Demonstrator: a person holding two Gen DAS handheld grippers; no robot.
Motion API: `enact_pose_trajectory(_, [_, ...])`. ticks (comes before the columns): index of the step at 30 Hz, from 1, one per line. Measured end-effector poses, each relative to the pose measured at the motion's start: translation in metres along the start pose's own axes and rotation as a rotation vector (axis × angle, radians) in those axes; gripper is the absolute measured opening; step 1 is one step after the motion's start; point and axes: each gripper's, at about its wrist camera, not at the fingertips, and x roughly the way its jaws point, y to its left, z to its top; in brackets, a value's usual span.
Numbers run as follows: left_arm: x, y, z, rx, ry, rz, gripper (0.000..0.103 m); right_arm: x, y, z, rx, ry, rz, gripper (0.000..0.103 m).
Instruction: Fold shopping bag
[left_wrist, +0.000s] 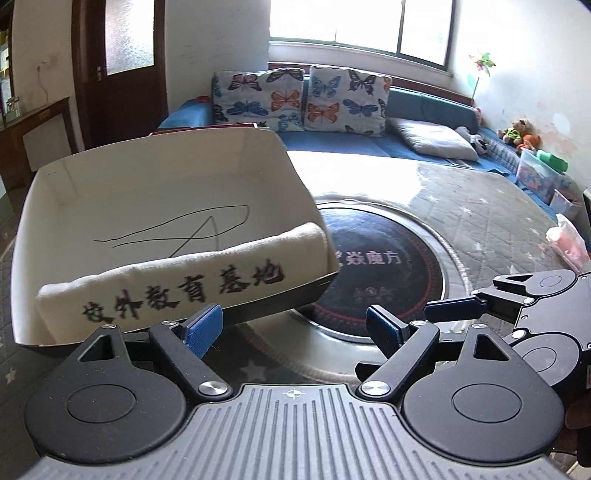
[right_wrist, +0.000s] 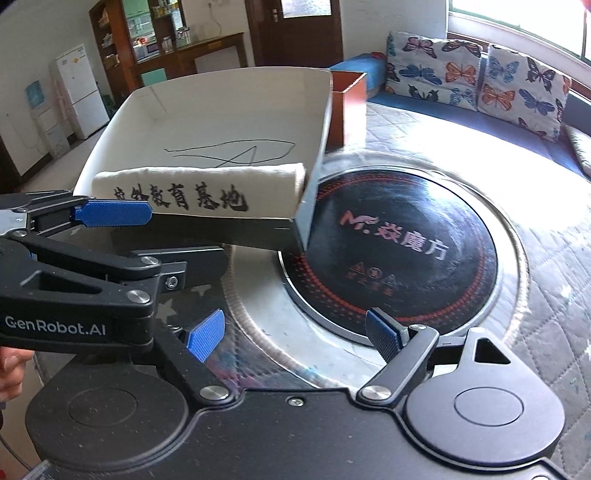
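The left gripper (left_wrist: 295, 328), black with blue ribbed pads, has its jaws spread wide with nothing between them; it hovers just in front of the near rim of the white-lined open box (left_wrist: 110, 184). The right gripper (right_wrist: 295, 330), of the same make, also has its jaws spread apart and empty, and sits to the right of the box, over the steel ring around the round black induction cooktop (right_wrist: 399, 243). In the right wrist view the left gripper (right_wrist: 110, 214) reaches in from the left, its blue pad against the box's near rim; whether it touches the rim cannot be told.

The folded cream cloth shopping bag (left_wrist: 177, 284) lies inside the box, a long flat bundle resting along the near wall, its black Chinese lettering facing the cameras. The bag (right_wrist: 199, 188) spans nearly the full width of the box, and neither gripper touches it. A thin black scribble marks the box floor behind the bag.

The box (right_wrist: 221, 103) sits on the grey quilted round table cover (left_wrist: 480, 214), its right corner overlapping the edge of the cooktop, which is set into the table's middle and carries red dotted rings and printed characters.

Beyond the box stands a brown rectangular box (right_wrist: 351, 99), just behind its far right corner. Farther off, past the table, a blue sofa (left_wrist: 351, 144) runs under the window and carries two butterfly-patterned cushions (left_wrist: 303, 99). Behind the box to the left are a dark wooden door (left_wrist: 118, 62) and a white fridge (right_wrist: 79, 88).
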Motion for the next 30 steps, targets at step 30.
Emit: enact_pose_trajectory(30, [-0.021,-0.047,0.010,0.094,-0.062,-0.057,0.086,-0.054,-0.035,-0.020,0.074,-0.091,-0.120,0.086])
